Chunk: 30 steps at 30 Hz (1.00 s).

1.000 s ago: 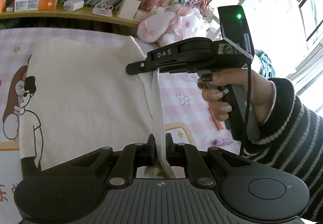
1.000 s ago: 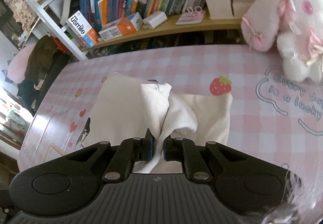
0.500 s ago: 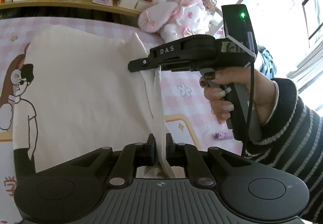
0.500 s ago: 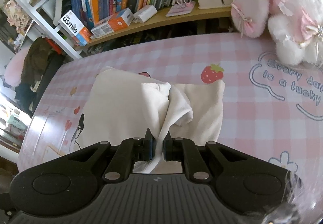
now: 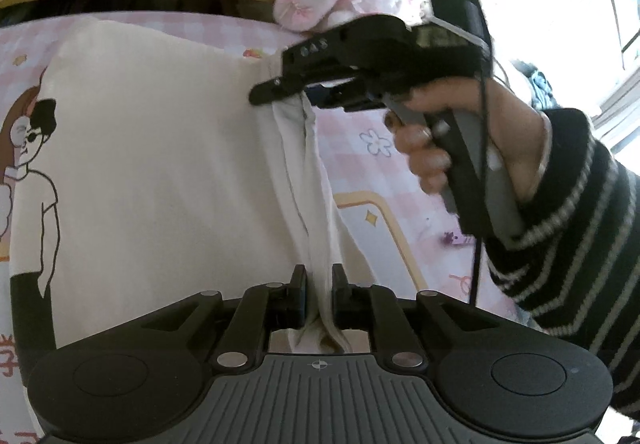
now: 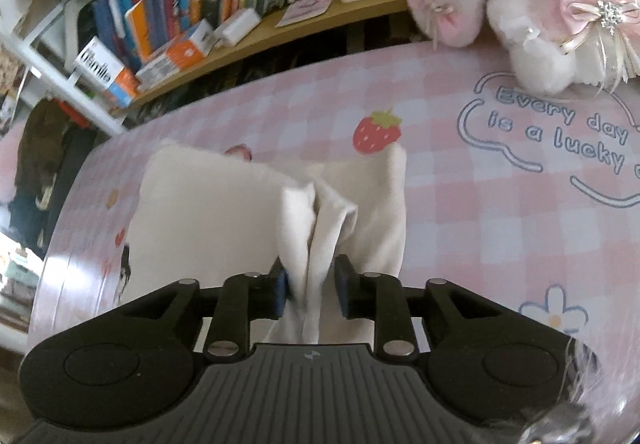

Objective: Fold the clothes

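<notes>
A cream T-shirt (image 5: 160,164) with a cartoon figure print lies partly folded on the pink checked tabletop (image 6: 460,204). My left gripper (image 5: 319,280) is shut on the shirt's right edge, and the cloth runs up from it as a taut strip. My right gripper (image 5: 304,94) shows in the left wrist view at the far end of that strip. In the right wrist view the right gripper (image 6: 310,280) has its jaws parted, and a bunch of the shirt (image 6: 312,228) hangs loosely between them.
A pink and white plush toy (image 6: 540,4) sits at the table's far right. A wooden shelf (image 6: 280,28) with books, boxes and a white holder runs behind the table. The table's left rim (image 6: 60,264) curves close to the shirt.
My right gripper's jaws have parted, where before they were shut on the shirt. Both grippers have carried the edge leftward over the shirt. The left gripper still holds it.
</notes>
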Motion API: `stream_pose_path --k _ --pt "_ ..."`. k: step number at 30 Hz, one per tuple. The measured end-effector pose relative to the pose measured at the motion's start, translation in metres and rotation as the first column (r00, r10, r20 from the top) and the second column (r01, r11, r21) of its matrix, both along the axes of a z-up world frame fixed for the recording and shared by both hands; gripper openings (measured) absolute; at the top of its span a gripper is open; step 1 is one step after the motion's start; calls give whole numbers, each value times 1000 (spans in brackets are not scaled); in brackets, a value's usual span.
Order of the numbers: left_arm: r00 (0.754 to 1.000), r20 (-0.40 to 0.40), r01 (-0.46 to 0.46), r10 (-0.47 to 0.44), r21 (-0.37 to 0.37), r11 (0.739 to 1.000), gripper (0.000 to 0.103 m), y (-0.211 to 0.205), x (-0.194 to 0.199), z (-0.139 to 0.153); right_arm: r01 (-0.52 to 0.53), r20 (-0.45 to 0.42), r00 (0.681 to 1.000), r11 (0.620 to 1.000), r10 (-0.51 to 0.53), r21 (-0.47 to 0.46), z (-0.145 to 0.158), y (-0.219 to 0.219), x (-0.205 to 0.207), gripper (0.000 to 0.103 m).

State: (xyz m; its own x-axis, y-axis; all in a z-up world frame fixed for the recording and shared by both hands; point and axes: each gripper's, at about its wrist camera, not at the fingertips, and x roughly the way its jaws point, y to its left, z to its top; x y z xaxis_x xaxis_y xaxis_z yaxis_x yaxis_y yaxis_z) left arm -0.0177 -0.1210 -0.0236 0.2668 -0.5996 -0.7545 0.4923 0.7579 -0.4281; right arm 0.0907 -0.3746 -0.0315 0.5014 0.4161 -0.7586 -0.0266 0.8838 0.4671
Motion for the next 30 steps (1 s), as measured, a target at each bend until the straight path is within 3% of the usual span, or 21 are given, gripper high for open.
stream_pose_path --k 4,6,8,13,15,19,22,23,25,27,30 --pt "1000 9 -3 3 8 1000 10 -3 -2 -1 26 10 1000 1000 -26 -13 0 1 15 26" --pt "1000 20 -1 0 14 1000 9 -5 -3 1 11 23 1000 999 -10 -34 1 6 21 13" --pt "999 50 12 -13 25 1000 8 -7 -9 8 -26 60 998 999 29 -44 11 11 20 10" --pt "993 114 25 -27 22 999 9 -4 -17 28 -160 293 944 987 152 0 52 14 0 9" --pt "993 118 20 -22 13 1000 9 -4 -17 30 -163 297 939 985 171 -51 54 18 4 9" --pt "996 88 7 -9 23 1000 9 -12 -13 23 -136 232 961 987 152 -83 37 18 21 9" --pt "999 34 -22 21 22 1000 22 -19 -8 18 -100 163 979 988 119 -119 17 17 28 10" --pt "1000 17 -21 21 12 1000 32 -21 -10 19 -84 138 985 987 103 -136 10 17 30 12" --pt "1000 0 22 -22 -20 1000 39 -22 -19 23 -28 124 991 988 47 -153 6 12 29 24" --pt "998 -7 59 -59 -52 997 40 -18 -28 28 21 131 991 990 -3 -139 6 1 23 34" --pt "999 -13 46 -47 -91 995 41 -1 -35 36 73 138 989 990 -57 -118 13 -15 7 38"
